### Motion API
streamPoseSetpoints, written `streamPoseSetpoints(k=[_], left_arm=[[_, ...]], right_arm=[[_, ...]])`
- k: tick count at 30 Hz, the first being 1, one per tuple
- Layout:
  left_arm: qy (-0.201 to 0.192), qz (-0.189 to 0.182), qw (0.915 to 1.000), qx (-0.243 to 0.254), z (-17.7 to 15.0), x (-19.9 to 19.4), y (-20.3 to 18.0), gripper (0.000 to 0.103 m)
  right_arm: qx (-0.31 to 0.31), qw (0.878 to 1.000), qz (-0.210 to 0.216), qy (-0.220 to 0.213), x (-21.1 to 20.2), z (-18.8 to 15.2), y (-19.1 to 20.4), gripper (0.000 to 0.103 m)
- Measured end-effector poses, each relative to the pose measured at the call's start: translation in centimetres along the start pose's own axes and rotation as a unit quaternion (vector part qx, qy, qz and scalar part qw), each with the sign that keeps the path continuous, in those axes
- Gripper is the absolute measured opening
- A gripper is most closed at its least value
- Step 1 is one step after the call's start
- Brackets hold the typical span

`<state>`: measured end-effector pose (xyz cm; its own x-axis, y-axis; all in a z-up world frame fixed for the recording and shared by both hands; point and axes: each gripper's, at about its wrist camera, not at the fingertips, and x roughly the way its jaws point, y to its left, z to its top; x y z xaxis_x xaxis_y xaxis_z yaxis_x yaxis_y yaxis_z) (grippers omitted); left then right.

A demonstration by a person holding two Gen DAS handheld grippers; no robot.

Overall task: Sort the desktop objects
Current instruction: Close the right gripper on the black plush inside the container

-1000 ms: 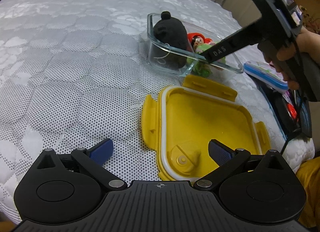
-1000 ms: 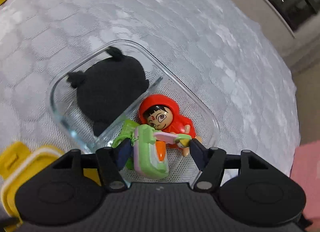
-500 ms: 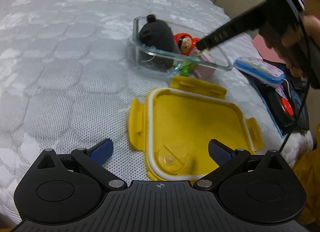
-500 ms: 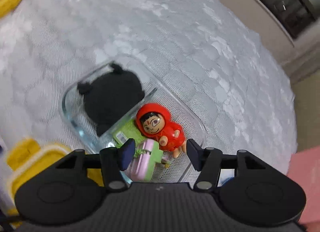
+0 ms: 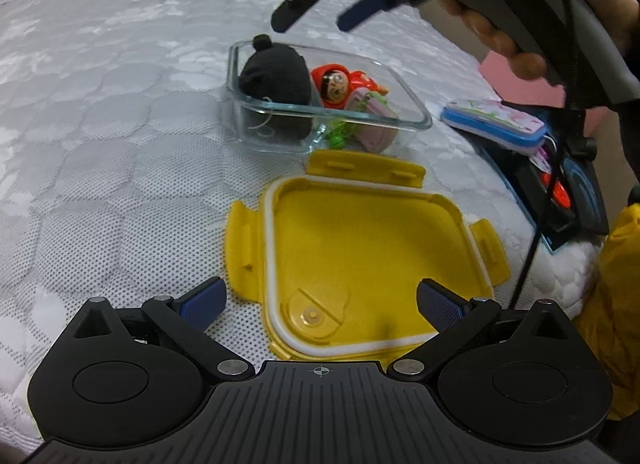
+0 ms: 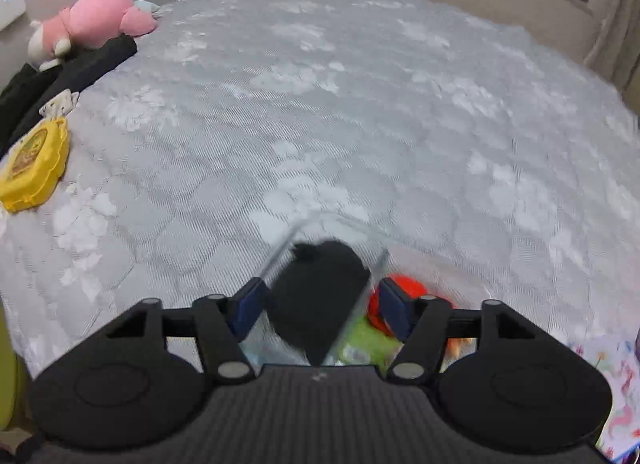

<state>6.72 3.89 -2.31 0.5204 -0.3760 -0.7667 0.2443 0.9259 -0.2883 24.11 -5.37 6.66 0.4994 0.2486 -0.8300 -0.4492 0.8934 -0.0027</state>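
A clear glass container point(image 5: 414, 119) stands on the bed and holds a black plush toy point(image 5: 278, 77), a red-hooded doll point(image 5: 340, 83) and a pink and green toy point(image 5: 372, 111). Its yellow lid point(image 5: 372, 240) lies upside down in front of it. My left gripper point(image 5: 320, 300) is open and empty, its fingers on either side of the lid's near edge. My right gripper point(image 5: 320, 17) is open and empty, raised above the container. In the right wrist view it point(image 6: 320, 304) looks down over the black plush point(image 6: 320, 292) and the doll point(image 6: 400, 292), blurred.
A blue-edged case point(image 5: 494, 119) and a black device point(image 5: 560, 191) with a cable lie at the bed's right edge. A pink plush point(image 6: 96, 19), dark clothing point(image 6: 60, 79) and a yellow item point(image 6: 34, 163) lie at the far left of the grey quilted bed point(image 6: 360, 103).
My right gripper let go of the pink and green toy in the container, opened and rose well above it. My left gripper stayed open by the yellow lid.
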Motion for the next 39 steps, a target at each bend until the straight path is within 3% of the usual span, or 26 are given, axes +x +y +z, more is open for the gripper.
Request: streamPoseSetpoints(k=[3, 5, 9, 11, 12, 13, 18, 19, 20, 21, 24, 28, 30, 33, 34, 35, 37, 39], left_arm=[[0.0, -0.001, 0.9999, -0.011, 0.0, 0.0, 0.7, 0.103], [-0.001, -0.001, 0.9998, -0.018, 0.0, 0.1, 1.1, 0.103], [-0.001, -0.002, 0.9997, -0.025, -0.2, 0.0, 1.6, 0.103], [0.0, -0.002, 0.9997, -0.025, -0.3, 0.0, 1.8, 0.103], [0.0, -0.001, 0.9997, -0.025, -0.4, -0.1, 1.9, 0.103], [0.001, 0.0, 0.9997, -0.026, -0.5, -0.1, 2.0, 0.103], [0.003, 0.0, 0.9991, -0.043, -0.5, 0.2, 2.7, 0.103], [0.003, -0.001, 0.9989, -0.046, -0.5, 0.2, 2.7, 0.103], [0.003, -0.002, 0.9989, -0.047, -0.5, 0.3, 2.7, 0.103], [0.004, -0.003, 0.9989, -0.047, -0.5, 0.3, 2.6, 0.103], [0.005, -0.003, 0.9992, -0.039, -0.6, 0.3, 2.2, 0.103], [0.006, -0.003, 0.9995, -0.031, -0.7, 0.2, 1.7, 0.103], [0.007, -0.003, 0.9996, -0.029, -0.8, 0.2, 1.6, 0.103], [0.008, 0.002, 0.9996, -0.026, -0.9, 0.2, 1.7, 0.103], [0.008, 0.001, 0.9996, -0.028, -0.8, 0.2, 1.8, 0.103], [0.007, 0.0, 0.9995, -0.032, -0.8, 0.2, 1.9, 0.103], [0.006, -0.004, 0.9992, -0.038, -0.6, 0.3, 2.0, 0.103], [0.007, -0.007, 0.9992, -0.039, -0.6, 0.4, 1.9, 0.103]], right_arm=[[-0.048, 0.998, -0.033, -0.001, 1.1, 0.7, 2.1, 0.064], [-0.065, 0.997, -0.045, 0.024, 2.7, 0.9, 3.0, 0.056], [-0.068, 0.993, -0.089, 0.021, 5.6, 1.3, 3.4, 0.056], [-0.046, 0.995, -0.086, 0.018, 6.7, 1.7, 2.6, 0.058], [-0.03, 0.997, -0.075, 0.019, 7.2, 1.8, 2.0, 0.053], [-0.01, 0.998, -0.052, 0.018, 7.4, 1.8, 1.3, 0.038], [0.006, 1.0, -0.026, -0.008, 6.1, 1.2, 0.3, 0.033], [0.009, 1.0, -0.025, -0.015, 5.7, 1.1, 0.1, 0.028], [0.01, 0.999, -0.025, -0.026, 5.1, 1.0, 0.1, 0.009], [-0.003, 0.999, -0.026, -0.041, 4.5, 1.1, 0.3, 0.005], [-0.065, 0.995, -0.045, -0.068, 3.3, 1.0, 1.6, 0.005], [-0.1, 0.993, -0.045, -0.032, 4.5, 0.1, 2.6, 0.006], [-0.108, 0.992, -0.055, -0.039, 4.7, -0.4, 2.7, 0.006], [-0.076, 0.996, -0.045, -0.028, 3.9, 0.1, 2.0, 0.021], [-0.06, 0.997, -0.037, -0.021, 3.5, 0.4, 1.6, 0.032], [-0.055, 0.998, -0.018, -0.009, 2.9, 0.7, 1.4, 0.049], [-0.063, 0.998, 0.002, 0.001, 2.0, 0.9, 1.3, 0.052], [-0.091, 0.996, -0.016, 0.0, 1.8, 0.7, 2.0, 0.053]])
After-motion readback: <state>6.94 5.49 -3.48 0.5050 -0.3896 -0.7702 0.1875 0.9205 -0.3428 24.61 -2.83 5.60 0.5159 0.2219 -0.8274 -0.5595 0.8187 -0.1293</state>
